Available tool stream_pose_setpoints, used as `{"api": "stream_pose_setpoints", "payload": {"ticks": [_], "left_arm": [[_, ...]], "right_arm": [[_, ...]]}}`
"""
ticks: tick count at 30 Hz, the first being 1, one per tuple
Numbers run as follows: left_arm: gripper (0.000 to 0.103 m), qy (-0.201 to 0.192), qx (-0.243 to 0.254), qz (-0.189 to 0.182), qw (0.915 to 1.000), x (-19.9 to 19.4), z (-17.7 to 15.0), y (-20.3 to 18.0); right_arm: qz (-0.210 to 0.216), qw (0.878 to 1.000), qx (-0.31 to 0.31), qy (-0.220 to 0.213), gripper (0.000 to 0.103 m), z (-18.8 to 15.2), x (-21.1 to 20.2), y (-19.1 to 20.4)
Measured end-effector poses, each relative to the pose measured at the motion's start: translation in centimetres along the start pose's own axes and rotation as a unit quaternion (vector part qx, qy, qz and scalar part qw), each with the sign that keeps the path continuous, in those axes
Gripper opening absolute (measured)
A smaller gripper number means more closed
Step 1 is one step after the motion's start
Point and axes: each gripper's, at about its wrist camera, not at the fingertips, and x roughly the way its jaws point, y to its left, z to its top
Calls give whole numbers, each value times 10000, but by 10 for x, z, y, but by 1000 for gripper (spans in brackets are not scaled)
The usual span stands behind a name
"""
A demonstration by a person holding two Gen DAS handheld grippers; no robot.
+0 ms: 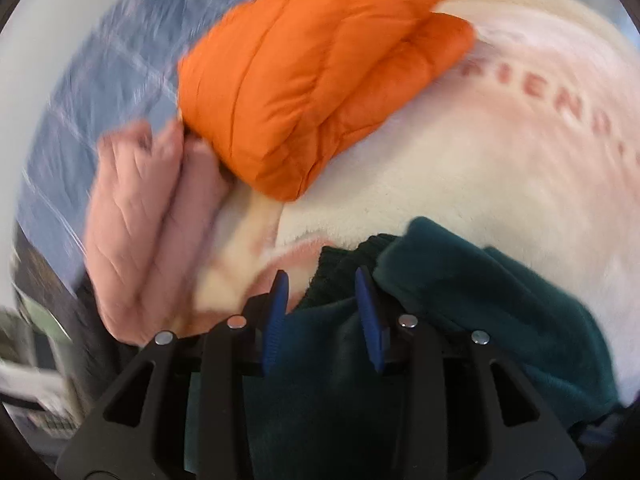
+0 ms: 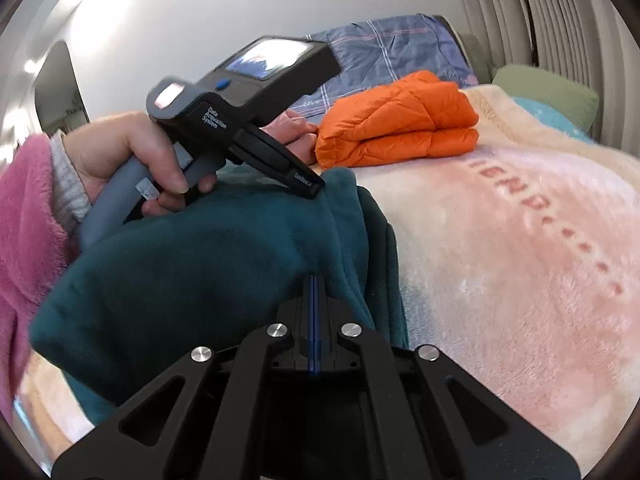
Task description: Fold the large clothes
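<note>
A dark teal fleece garment lies bunched on a pink and cream blanket. My left gripper is open, its blue fingers astride a dark ribbed edge of the garment. In the right wrist view the left gripper's body is held in a hand over the teal garment. My right gripper is shut, its tips pressed into a fold of the garment. A folded orange puffer jacket lies beyond; it also shows in the right wrist view.
A folded pink garment lies beside the orange jacket. A blue checked quilt lies at the back by the wall. A green pillow is at the far right. The blanket covers the bed.
</note>
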Motion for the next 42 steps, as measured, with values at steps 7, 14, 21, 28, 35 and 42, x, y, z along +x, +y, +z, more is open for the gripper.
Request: {"api": "stream_pose_setpoints", "payload": {"ticks": [7, 14, 21, 28, 35, 42], "left_arm": [[36, -277, -236, -91, 9993, -7, -11, 7], [39, -932, -106, 169, 9954, -52, -13, 2], [64, -593, 154, -375, 9974, -38, 1, -28], [70, -455, -440, -962, 9934, -13, -5, -5], [70, -658, -303, -580, 9957, -26, -11, -14], [54, -1300, -424, -197, 9904, -85, -34, -9]], "right_arm": [[87, 9999, -82, -73, 0, -3, -4, 3], [199, 9997, 64, -114, 0, -5, -9, -3], [169, 9998, 41, -81, 0, -7, -9, -1], [152, 9999, 23, -62, 0, -7, -8, 0], [40, 10000, -63, -52, 0, -8, -9, 4], [-223, 9987, -429, -171, 0, -11, -13, 17]]}}
